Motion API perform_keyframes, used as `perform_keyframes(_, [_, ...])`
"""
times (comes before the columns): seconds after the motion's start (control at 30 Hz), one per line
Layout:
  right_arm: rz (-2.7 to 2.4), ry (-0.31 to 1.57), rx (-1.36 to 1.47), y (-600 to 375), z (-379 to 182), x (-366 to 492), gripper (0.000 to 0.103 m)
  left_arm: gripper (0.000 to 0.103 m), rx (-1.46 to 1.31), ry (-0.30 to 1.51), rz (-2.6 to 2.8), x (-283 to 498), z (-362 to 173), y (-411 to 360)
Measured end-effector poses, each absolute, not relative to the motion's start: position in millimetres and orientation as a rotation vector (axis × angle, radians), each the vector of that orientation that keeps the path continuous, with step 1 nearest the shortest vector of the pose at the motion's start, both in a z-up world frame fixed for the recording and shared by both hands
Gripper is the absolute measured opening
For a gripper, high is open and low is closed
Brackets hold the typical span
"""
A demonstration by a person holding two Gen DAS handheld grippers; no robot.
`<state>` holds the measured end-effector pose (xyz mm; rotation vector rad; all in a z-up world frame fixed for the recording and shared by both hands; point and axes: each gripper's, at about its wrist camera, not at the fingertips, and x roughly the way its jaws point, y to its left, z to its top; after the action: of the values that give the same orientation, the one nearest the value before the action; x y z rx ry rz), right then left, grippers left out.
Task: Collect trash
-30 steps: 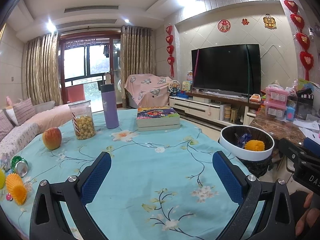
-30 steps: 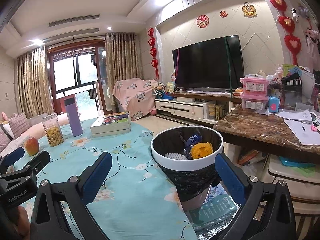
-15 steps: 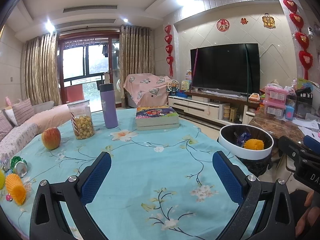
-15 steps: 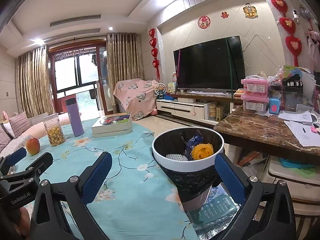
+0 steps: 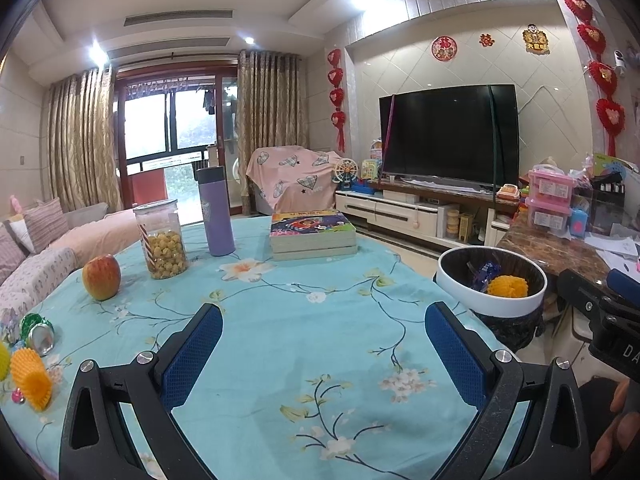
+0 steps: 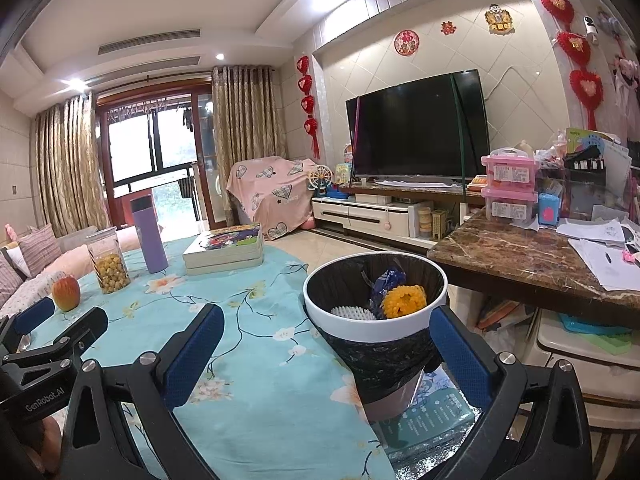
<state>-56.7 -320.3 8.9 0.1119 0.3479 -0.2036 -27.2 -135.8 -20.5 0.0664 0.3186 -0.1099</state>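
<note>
A white-rimmed trash bin [image 6: 400, 332] with a black liner stands off the table's right edge; it also shows in the left wrist view [image 5: 460, 292]. Inside lie an orange foam net [image 6: 404, 300], a blue wrapper [image 6: 386, 280] and a white foam net [image 6: 352, 314]. At the table's left edge lie an orange foam net [image 5: 30, 378], a crushed green can [image 5: 38, 332] and a yellow-green piece [image 5: 3, 360]. My left gripper [image 5: 324, 344] is open and empty over the tablecloth. My right gripper [image 6: 324, 348] is open and empty, just in front of the bin.
On the blue floral tablecloth [image 5: 304, 320] stand an apple [image 5: 101, 277], a jar of yellow snacks [image 5: 162, 240], a purple flask [image 5: 216, 212] and a stack of books [image 5: 312, 234]. A marble counter [image 6: 520, 264] with papers is right of the bin.
Both views have shifted very slightly; the grippers stay open and nothing on the table has moved.
</note>
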Motion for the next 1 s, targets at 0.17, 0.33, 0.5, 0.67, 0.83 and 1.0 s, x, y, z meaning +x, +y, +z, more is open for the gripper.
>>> perform_keyframes(0.17, [-0.200, 0.349, 0.114, -320.8, 8.7, -57.7, 0.103, 0.103, 0.070, 0.320, -0.112, -27.2, -20.8, -134.8])
perform_keyframes(0.33, [-0.198, 0.349, 0.119, -321.9, 7.9, -57.3, 0.103, 0.103, 0.075, 0.320, -0.116, -26.9, -21.0, -134.2])
perform_keyframes(0.5, [-0.196, 0.350, 0.120, -322.1, 8.0, -57.3, 0.103, 0.103, 0.077, 0.323, -0.118, -26.6, -21.9, -134.9])
perform_keyframes(0.67, [-0.193, 0.350, 0.122, -321.6, 8.2, -56.8, 0.103, 0.103, 0.078, 0.327, -0.122, -25.2, -22.1, -134.3])
perform_keyframes(0.83, [-0.188, 0.354, 0.121, -321.0, 7.6, -55.6, 0.103, 0.103, 0.080, 0.324, -0.126, -23.0, -22.1, -132.7])
perform_keyframes(1.0, [-0.186, 0.357, 0.126, -320.8, 7.0, -54.6, 0.103, 0.103, 0.073, 0.331, -0.132, -21.1, -22.9, -131.2])
